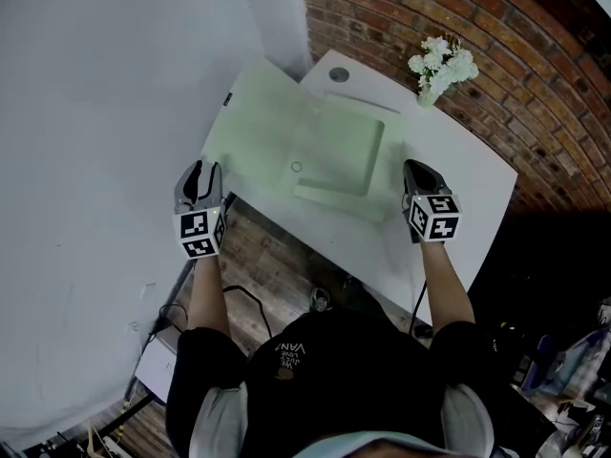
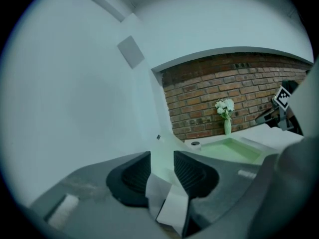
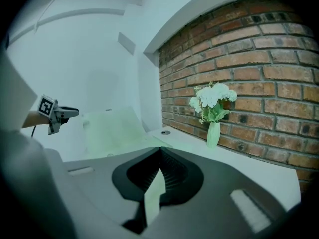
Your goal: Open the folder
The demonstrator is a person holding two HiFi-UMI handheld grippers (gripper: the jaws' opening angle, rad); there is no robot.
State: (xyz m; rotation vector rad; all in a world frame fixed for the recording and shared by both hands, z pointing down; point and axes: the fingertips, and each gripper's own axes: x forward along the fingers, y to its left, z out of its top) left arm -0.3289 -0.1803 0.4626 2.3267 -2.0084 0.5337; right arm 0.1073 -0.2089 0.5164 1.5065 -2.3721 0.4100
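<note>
A pale green translucent folder lies open on the white table (image 1: 463, 175). Its tray-like base (image 1: 339, 151) rests flat, and its lid (image 1: 256, 122) stands raised against the white wall. My left gripper (image 1: 198, 172) is at the lid's near left corner, jaws shut on its edge. In the left gripper view the lid (image 2: 160, 151) runs up between the two pads of the left gripper (image 2: 162, 159). My right gripper (image 1: 412, 170) hovers beside the base's right edge. Its jaws (image 3: 159, 152) meet at the tips, with only a pale strip showing low between them.
A small vase of white flowers (image 1: 441, 65) stands at the table's far edge by the brick wall (image 1: 535, 84). A round grommet (image 1: 338, 75) sits in the tabletop behind the folder. Wooden floor with cables (image 1: 243, 299) lies below the near edge.
</note>
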